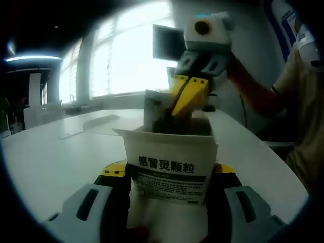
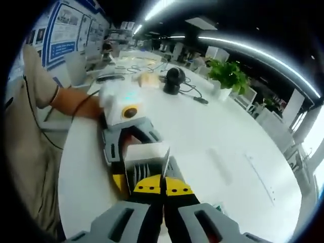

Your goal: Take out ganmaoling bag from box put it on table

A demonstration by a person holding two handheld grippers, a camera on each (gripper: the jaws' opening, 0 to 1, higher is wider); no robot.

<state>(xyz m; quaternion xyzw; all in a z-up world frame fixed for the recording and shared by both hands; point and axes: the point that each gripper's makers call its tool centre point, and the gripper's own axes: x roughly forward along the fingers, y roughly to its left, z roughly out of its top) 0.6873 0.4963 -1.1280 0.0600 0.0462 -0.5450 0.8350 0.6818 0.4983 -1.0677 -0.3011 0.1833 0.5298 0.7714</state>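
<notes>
Nearest to us in the left gripper view, the left gripper [image 1: 167, 202] has its fingers [image 1: 114, 177] pressed against both sides of the white box [image 1: 169, 162], holding it upright on the surface [image 1: 55, 162], printed face toward the camera, open top facing up. Just past the rim, the right gripper [image 1: 190, 98] comes down from above at a slant, its yellow-and-black fingers [image 1: 195, 93] dipped into the box mouth. A bag [image 1: 154, 109] stands out of the opening, long axis roughly vertical, top edge pointing up, touching those fingers. We cannot tell from here whether they actually pinch it.

In the right gripper view, the right gripper [image 2: 163, 190] shows its fingers [image 2: 177, 190] drawn tight together, tips meeting at the open box [image 2: 148, 162], where thin bag edges stand in a row inside. Beyond the box sits the left gripper [image 2: 124, 139] gripping it, with a person's forearm [image 2: 71, 101] behind.

Farther off on the surface [image 2: 223, 131] lies a dark round device [image 2: 174, 81] with a cable, then a green plant [image 2: 230, 76].
</notes>
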